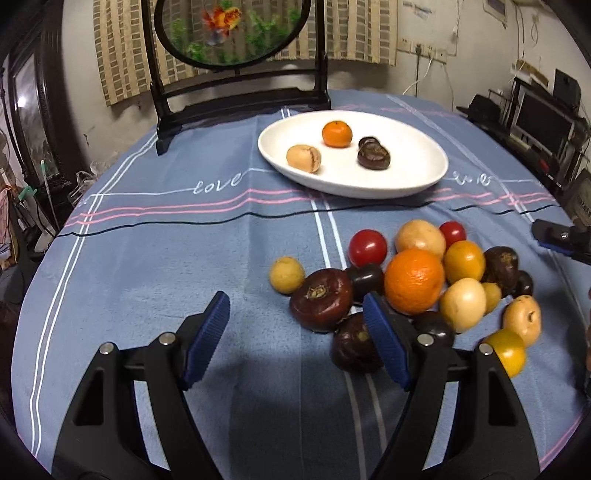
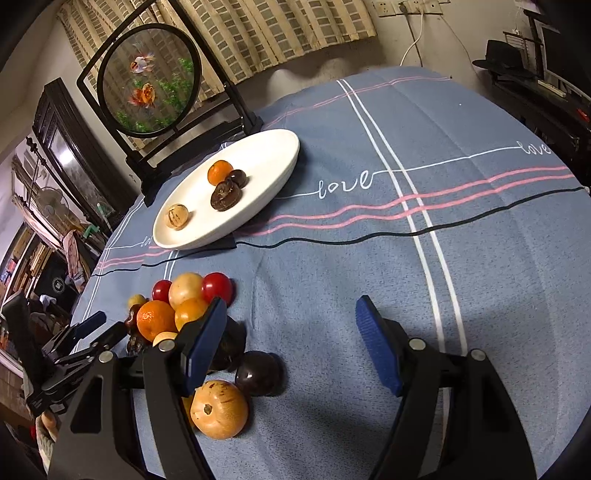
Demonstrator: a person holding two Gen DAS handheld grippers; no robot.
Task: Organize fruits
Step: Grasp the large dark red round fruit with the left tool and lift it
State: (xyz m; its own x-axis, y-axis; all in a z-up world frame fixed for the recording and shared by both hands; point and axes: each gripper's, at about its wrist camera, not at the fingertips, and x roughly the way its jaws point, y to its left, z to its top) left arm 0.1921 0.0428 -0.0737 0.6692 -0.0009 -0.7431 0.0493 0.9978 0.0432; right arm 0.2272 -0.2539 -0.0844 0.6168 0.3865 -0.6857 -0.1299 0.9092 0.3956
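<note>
A white oval plate (image 1: 413, 181) (image 2: 273, 147) on the blue tablecloth holds a small orange (image 1: 336, 134), a tan fruit (image 1: 303, 158) and two dark brown fruits (image 1: 373, 155). A pile of several fruits lies nearer: a big orange (image 1: 413, 280) (image 2: 155, 319), red tomatoes (image 1: 368, 247), yellow and tan fruits, dark water chestnuts (image 1: 320, 299). My left gripper (image 1: 295, 314) is open and empty just left of the pile. My right gripper (image 2: 291, 325) is open and empty, right of the pile; a tan fruit (image 2: 219, 408) and a dark one (image 2: 258, 373) lie by its left finger.
A black-framed round goldfish screen (image 1: 236, 33) (image 2: 149, 79) stands behind the plate. The tablecloth (image 2: 443, 229) spreads bare to the right. My right gripper's tip shows at the left wrist view's right edge (image 1: 561, 238). Furniture and clutter surround the table.
</note>
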